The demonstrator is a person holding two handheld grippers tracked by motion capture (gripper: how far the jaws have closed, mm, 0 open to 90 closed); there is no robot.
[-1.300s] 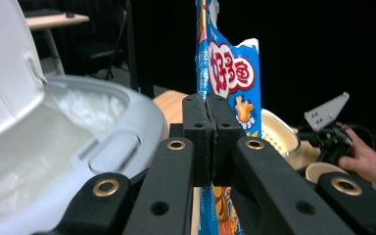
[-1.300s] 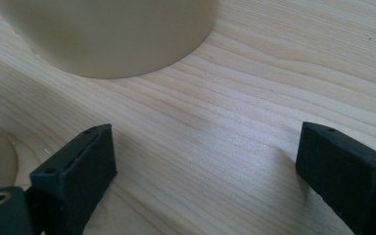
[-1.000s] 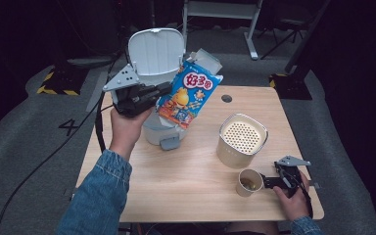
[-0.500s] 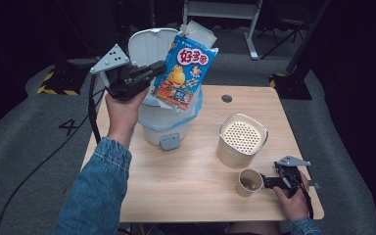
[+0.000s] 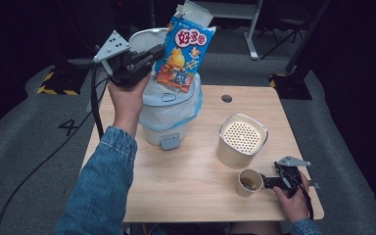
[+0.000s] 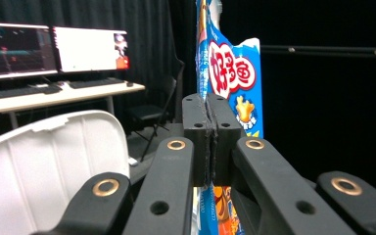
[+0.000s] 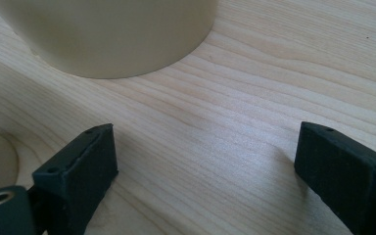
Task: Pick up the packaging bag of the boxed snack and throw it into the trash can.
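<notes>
My left gripper (image 5: pixel 149 56) is shut on the edge of a blue snack bag (image 5: pixel 183 51) with a torn-open top. It holds the bag nearly upright in the air above a small white bin (image 5: pixel 169 110), whose lid is raised behind it. In the left gripper view the jaws (image 6: pixel 210 132) pinch the bag (image 6: pixel 232 83) and the white lid (image 6: pixel 54 161) sits lower left. My right gripper (image 5: pixel 270 182) rests open on the table beside a small paper cup (image 5: pixel 248 182). Nothing but bare wood lies between its jaws (image 7: pixel 205 166).
A cream container with a perforated top (image 5: pixel 242 139) stands just beyond the cup; its base (image 7: pixel 112 34) shows close ahead in the right gripper view. The wooden table (image 5: pixel 196 196) has a cable hole (image 5: pixel 227 98) at the back. A desk with monitors (image 6: pixel 54 49) stands behind.
My left gripper has raised the snack bag and turned it more upright, moving it back over the bin. The right gripper and the cup have stayed put.
</notes>
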